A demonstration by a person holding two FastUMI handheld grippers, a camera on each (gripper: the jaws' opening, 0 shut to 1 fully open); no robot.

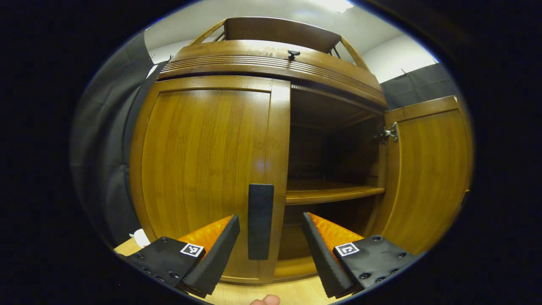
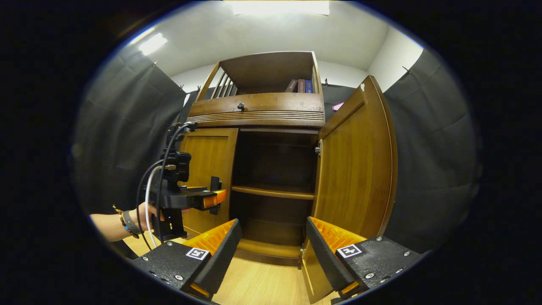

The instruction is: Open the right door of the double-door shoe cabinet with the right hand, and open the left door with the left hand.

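- Left door (image 1: 207,169): it sits flush in the cabinet (image 1: 271,59) frame, not yet opened. Its dark handle (image 1: 260,221) runs upright along the door's inner edge, next to the open bay.
- Left gripper (image 1: 271,250): its jaws stand wide apart and hold nothing. In the left gripper view the handle appears between the two fingers but ahead of them, not yet touched. In the right gripper view the left gripper (image 2: 214,195) is level with the handle and very near it, held by a hand (image 2: 146,216); whether it touches cannot be told.
- Step in hand, as judged: grasp the handle and swing the left door out.
- Procedure: advance straight until both pads flank the handle at mid-height, then close. Pull along the arc about the hinges on the door's outer edge; a straight pull is likely to twist the handle out of the pads.
- Shelf (image 1: 334,194): it crosses the open bay. Keep the inner finger forward of its edge.
- Right door (image 2: 358,169): it stands swung well out, so that half of the task looks done.
- Right gripper (image 2: 271,250): its fingers are spread wide, empty, and facing the open bay. It sits back from the left door's likely swing path.
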